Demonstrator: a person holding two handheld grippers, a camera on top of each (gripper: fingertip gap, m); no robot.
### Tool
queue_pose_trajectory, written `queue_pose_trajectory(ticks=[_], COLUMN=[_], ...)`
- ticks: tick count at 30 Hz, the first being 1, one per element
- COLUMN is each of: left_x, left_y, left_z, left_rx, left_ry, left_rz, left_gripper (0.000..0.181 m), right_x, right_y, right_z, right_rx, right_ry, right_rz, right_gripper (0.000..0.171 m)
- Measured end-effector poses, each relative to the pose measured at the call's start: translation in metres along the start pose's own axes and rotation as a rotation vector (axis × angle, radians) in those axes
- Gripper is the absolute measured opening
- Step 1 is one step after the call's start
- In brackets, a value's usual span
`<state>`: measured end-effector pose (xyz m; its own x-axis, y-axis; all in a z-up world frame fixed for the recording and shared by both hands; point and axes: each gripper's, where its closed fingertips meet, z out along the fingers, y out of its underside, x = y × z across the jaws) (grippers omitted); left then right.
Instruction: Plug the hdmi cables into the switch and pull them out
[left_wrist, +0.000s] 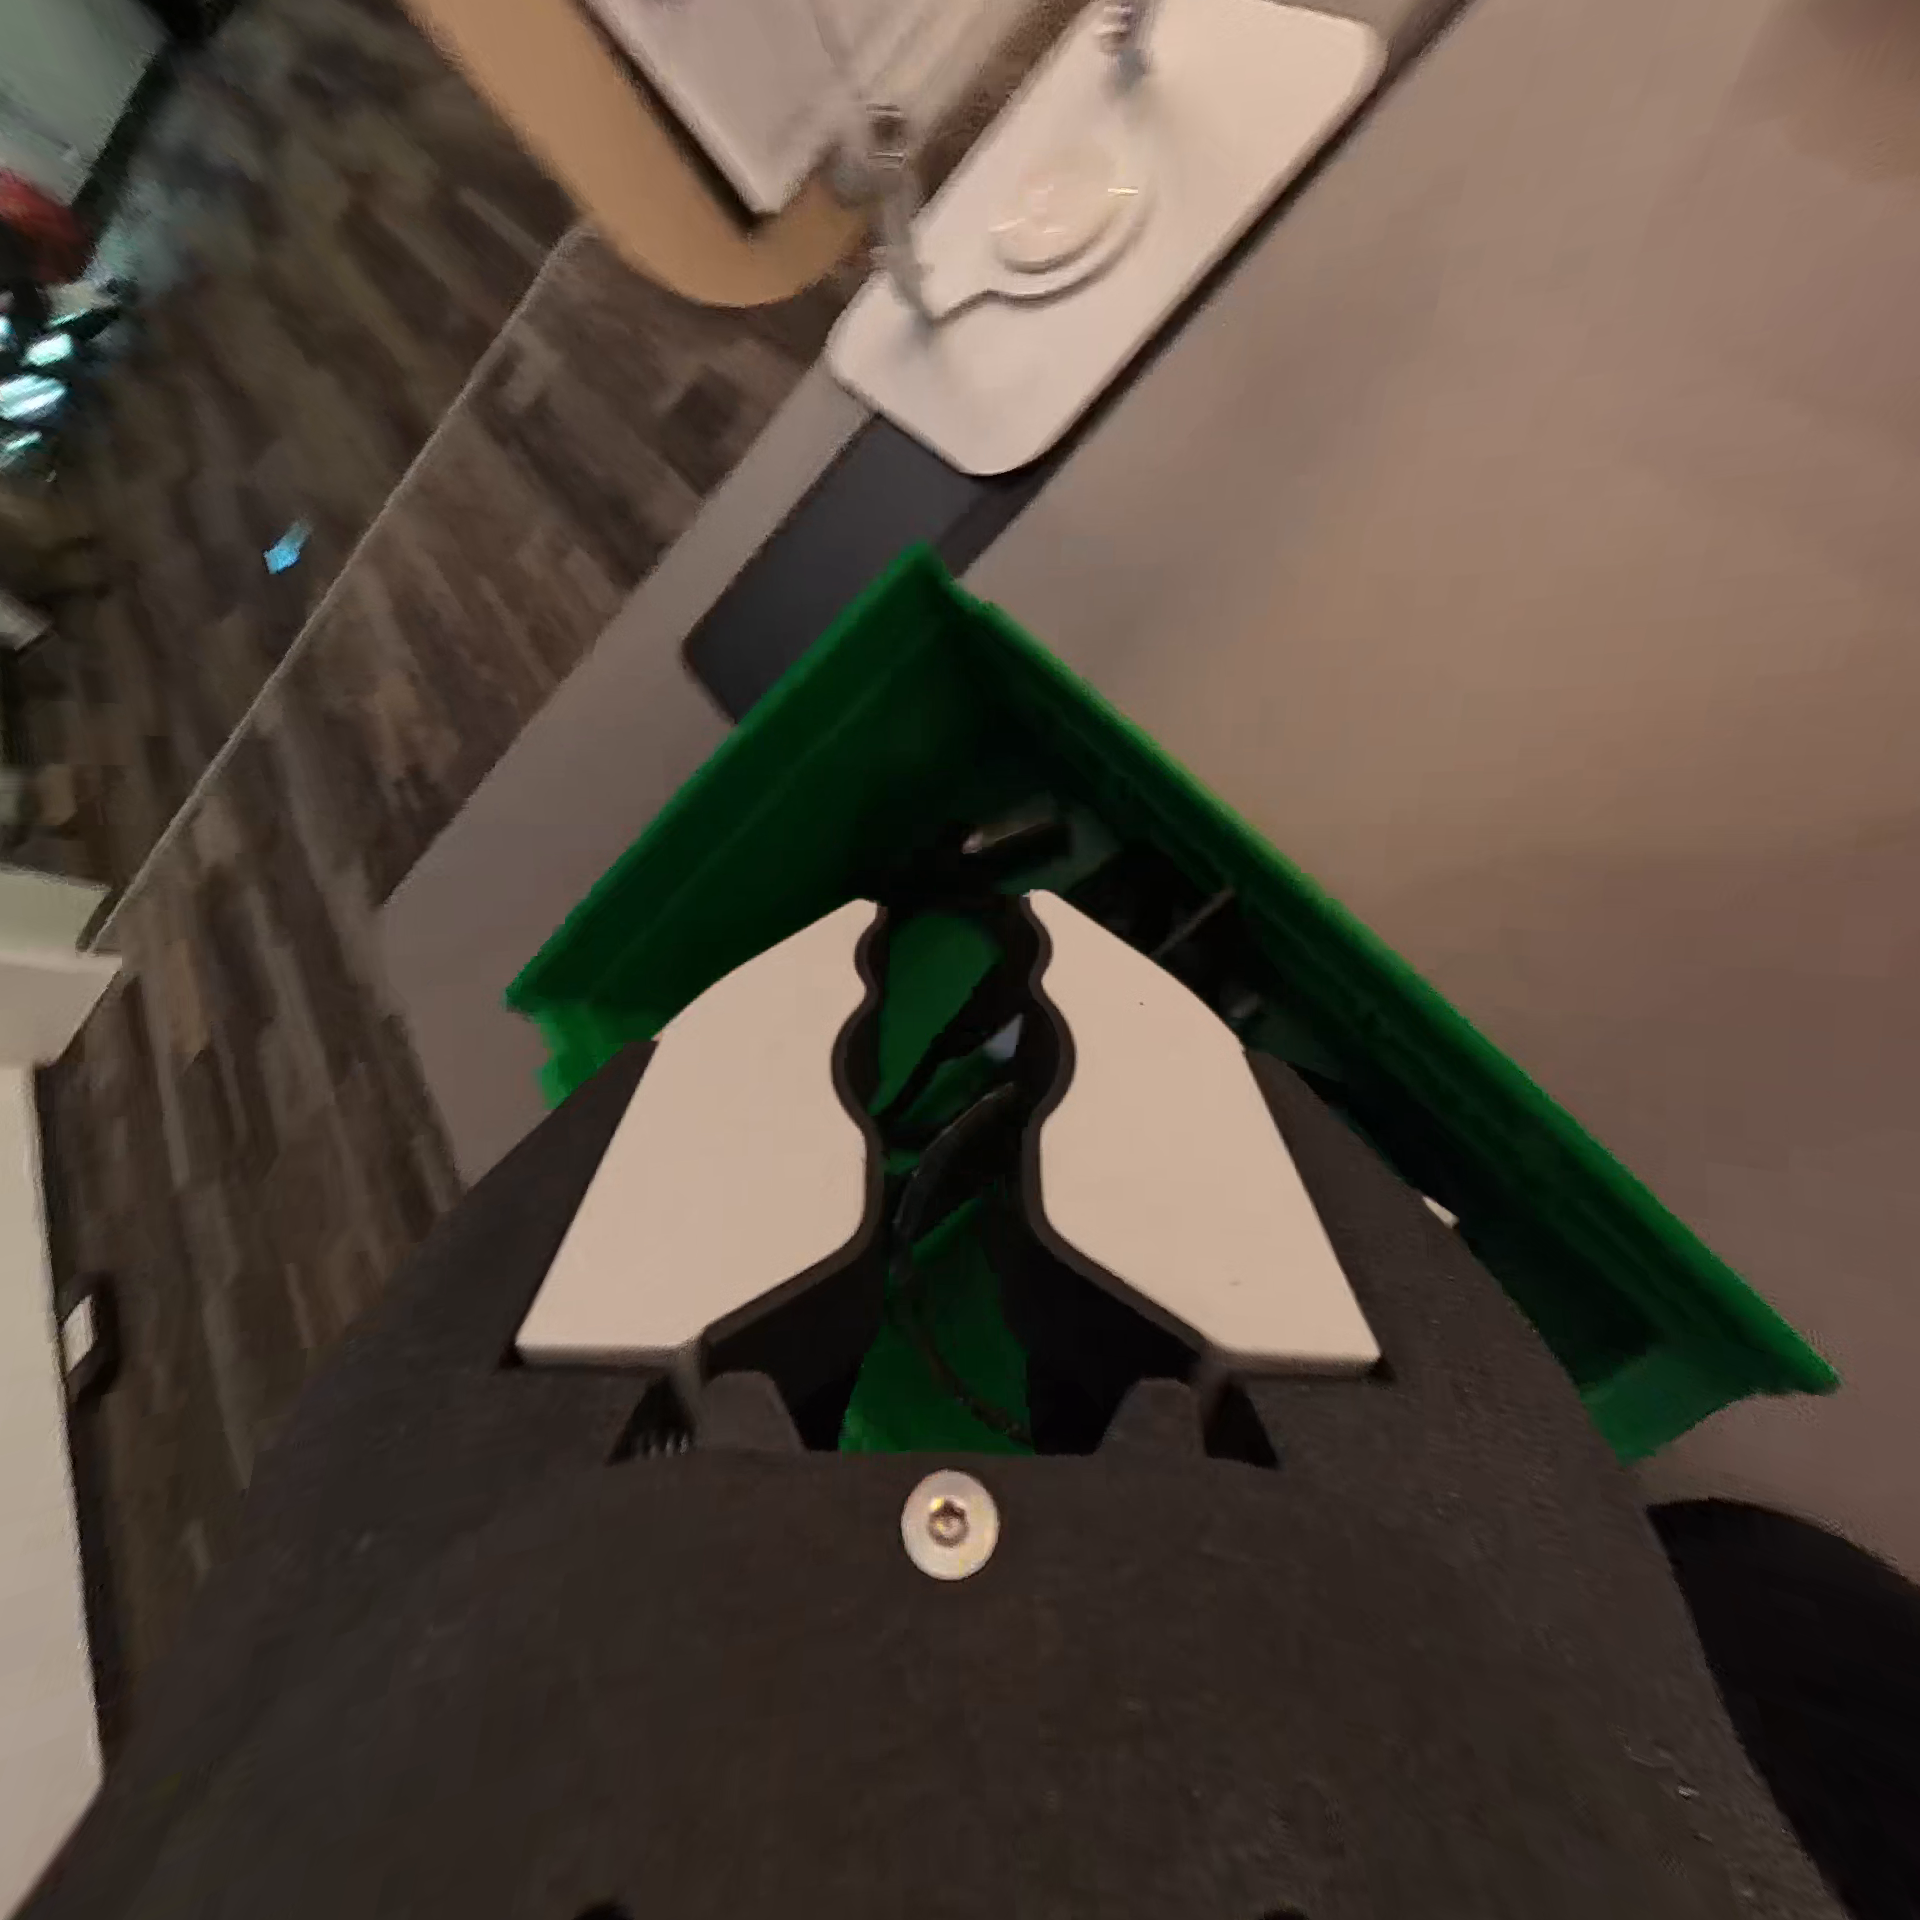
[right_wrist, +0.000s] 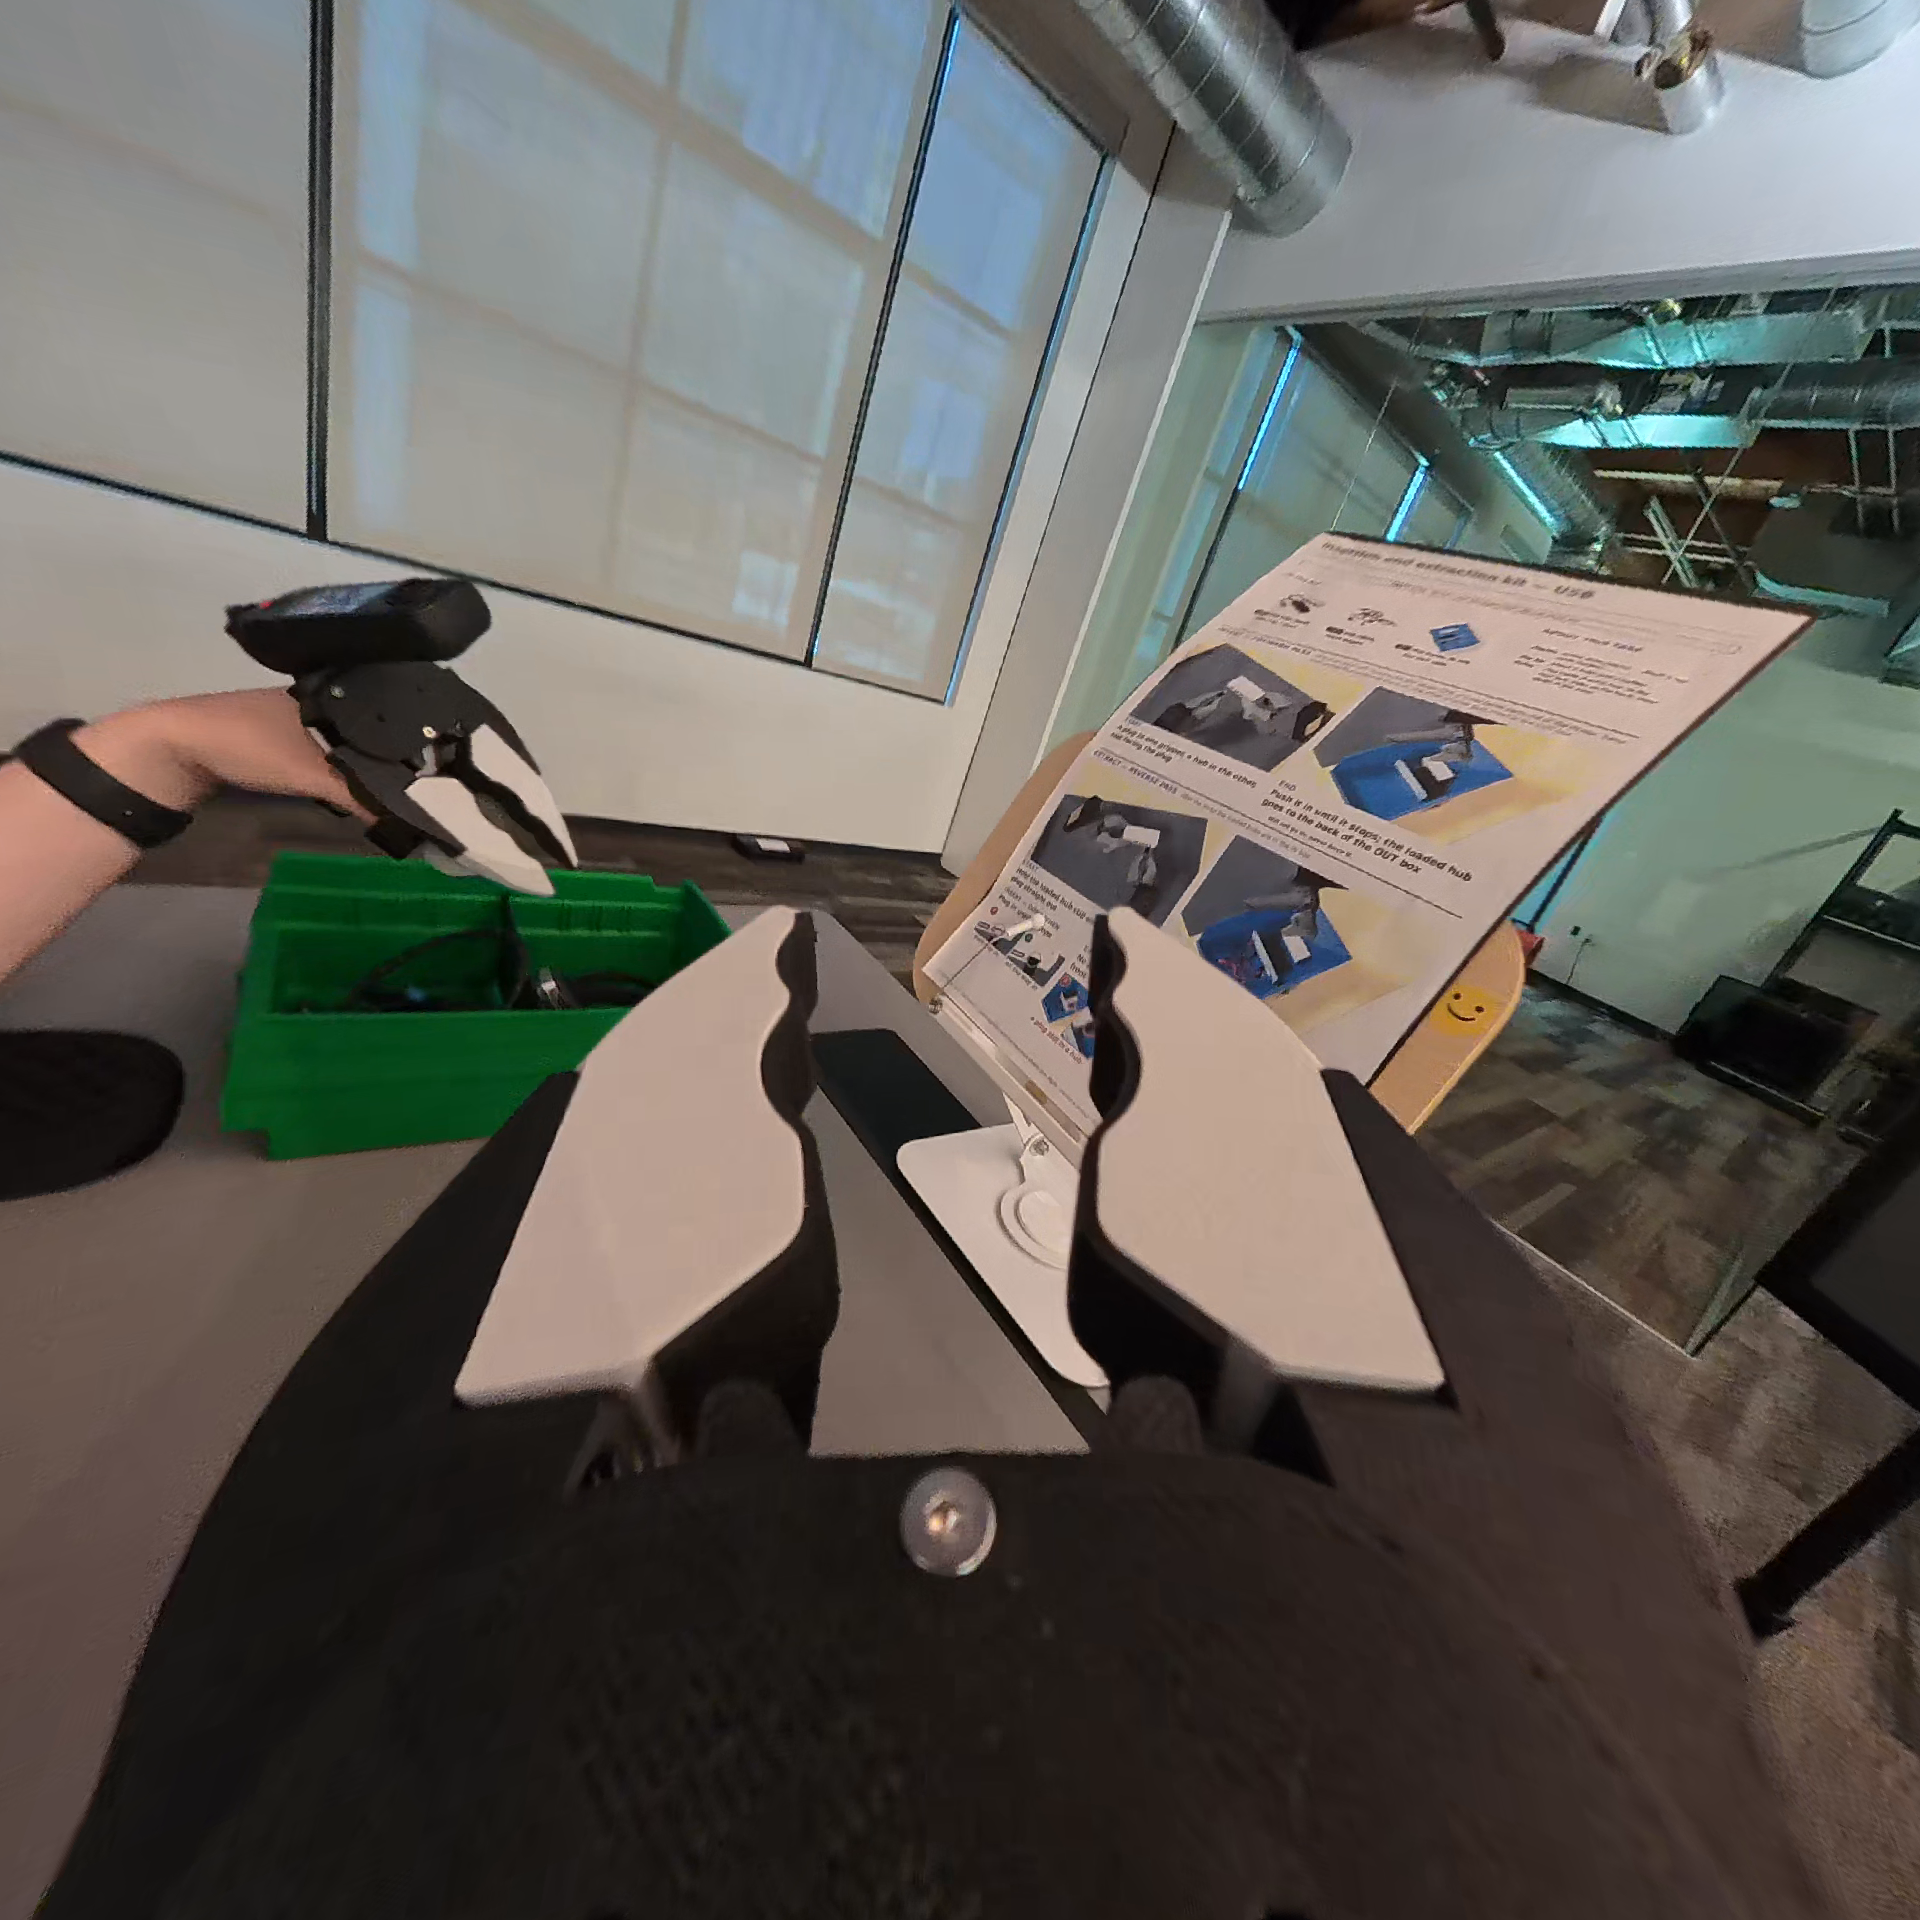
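A green bin (right_wrist: 468, 1049) stands on the grey table (right_wrist: 156, 1351) and holds tangled black cables (right_wrist: 447, 966). My left gripper (right_wrist: 535, 878) hovers just above the bin, tips pointing down into it. In the left wrist view the left gripper (left_wrist: 954, 906) has its jaws narrowed to a small gap with nothing clamped. Black cables (left_wrist: 966, 1122) and a metal plug end (left_wrist: 997, 836) lie in the bin (left_wrist: 779, 790) below it. I cannot make out a switch. My right gripper (right_wrist: 954, 930) is open and empty, held above the table to the right of the bin.
A black flat pad (right_wrist: 894, 1101) lies ahead of the right gripper, and it also shows in the left wrist view (left_wrist: 831, 561). A white stand base (right_wrist: 966, 1174) carries a tilted instruction sheet (right_wrist: 1351, 810). A black round object (right_wrist: 62, 1112) sits at the left. The table edge drops to floor at the right. The grippers' ends are close to 40 cm from one another.
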<state>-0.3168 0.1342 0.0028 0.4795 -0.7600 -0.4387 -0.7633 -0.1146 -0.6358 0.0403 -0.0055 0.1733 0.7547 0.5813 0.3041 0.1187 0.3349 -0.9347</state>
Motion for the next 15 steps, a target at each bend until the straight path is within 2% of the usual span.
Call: queue_pose_trajectory(ticks=[3, 5, 12, 15], left_x=[0.012, 0.015, 0.012, 0.017], left_y=[0.015, 0.024, 0.046, 0.053], left_z=[0.020, 0.032, 0.059, 0.065], left_rx=[-0.071, -0.123, -0.318, -0.368], left_ry=[0.059, 0.091, 0.193, 0.218], left_rz=[0.075, 0.047, -0.463, -0.568], left_gripper=[0.031, 0.041, 0.061, 0.070], right_x=[-0.006, -0.007, -0.004, -0.004], right_y=[0.006, 0.008, 0.018, 0.023], right_z=[0.005, 0.007, 0.011, 0.014], right_rx=[-0.031, -0.041, -0.084, -0.110], right_ry=[-0.018, -0.018, 0.016, 0.020], right_rz=[-0.021, -0.036, -0.070, -0.090], right_gripper=[0.054, 0.054, 0.054, 0.054])
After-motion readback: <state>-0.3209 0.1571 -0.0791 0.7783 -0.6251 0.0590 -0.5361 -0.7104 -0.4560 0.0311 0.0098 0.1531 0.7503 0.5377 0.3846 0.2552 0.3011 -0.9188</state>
